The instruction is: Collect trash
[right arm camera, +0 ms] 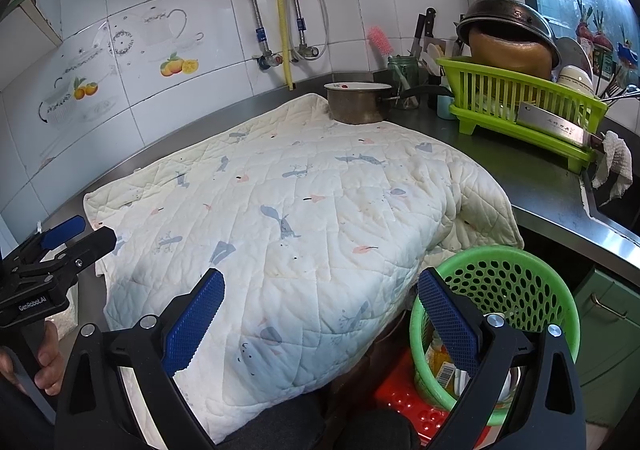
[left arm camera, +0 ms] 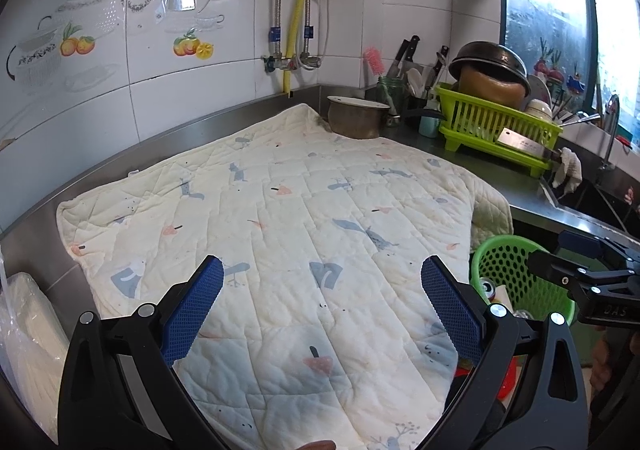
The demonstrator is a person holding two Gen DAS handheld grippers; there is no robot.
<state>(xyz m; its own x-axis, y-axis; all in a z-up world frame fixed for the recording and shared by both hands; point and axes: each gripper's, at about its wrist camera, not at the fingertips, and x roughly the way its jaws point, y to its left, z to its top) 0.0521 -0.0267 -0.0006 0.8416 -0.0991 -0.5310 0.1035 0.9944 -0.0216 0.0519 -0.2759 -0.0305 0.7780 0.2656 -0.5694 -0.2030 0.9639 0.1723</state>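
A green perforated basket (right arm camera: 516, 290) stands below the counter's front right edge, on a red stool (right arm camera: 404, 398). It holds trash: a can (left arm camera: 489, 287) and packaging (right arm camera: 444, 368). The basket also shows in the left wrist view (left arm camera: 516, 274). My left gripper (left arm camera: 322, 284) is open and empty above a quilted cream cloth (left arm camera: 280, 217) that covers the counter. My right gripper (right arm camera: 320, 292) is open and empty, its right finger over the basket's rim. No loose trash shows on the cloth (right arm camera: 288, 209). Each gripper shows in the other's view, left (right arm camera: 60, 238) and right (left arm camera: 576, 266).
A metal pot (right arm camera: 358, 103) sits at the cloth's far corner. A green dish rack (right arm camera: 524, 109) with a cleaver, bowls and a pan stands at the right, beside a sink (left arm camera: 600, 197). A plastic-wrapped white bundle (left arm camera: 24, 334) lies at the left.
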